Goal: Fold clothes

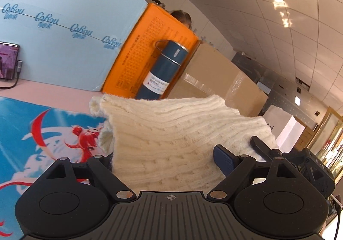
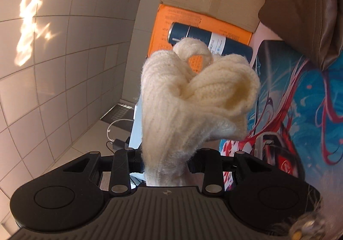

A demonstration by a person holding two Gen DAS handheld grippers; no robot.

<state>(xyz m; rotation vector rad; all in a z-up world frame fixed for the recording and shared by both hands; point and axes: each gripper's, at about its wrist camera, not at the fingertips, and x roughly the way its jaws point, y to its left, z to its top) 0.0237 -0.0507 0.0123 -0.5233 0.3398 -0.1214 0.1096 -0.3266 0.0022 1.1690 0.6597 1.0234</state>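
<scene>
A cream cable-knit garment fills the middle of the left wrist view, lifted above the table. My left gripper has the knit lying between its jaws; its blue right pad shows beside the fabric, the left finger is hidden behind it. My right gripper's dark fingers show at the knit's right edge. In the right wrist view the same garment bunches up and hangs from my right gripper, which is shut on it.
A blue mat with a red-and-white figure covers the pink table. A dark blue vacuum bottle, an orange box, a light blue carton and cardboard boxes stand behind. A phone leans at the left.
</scene>
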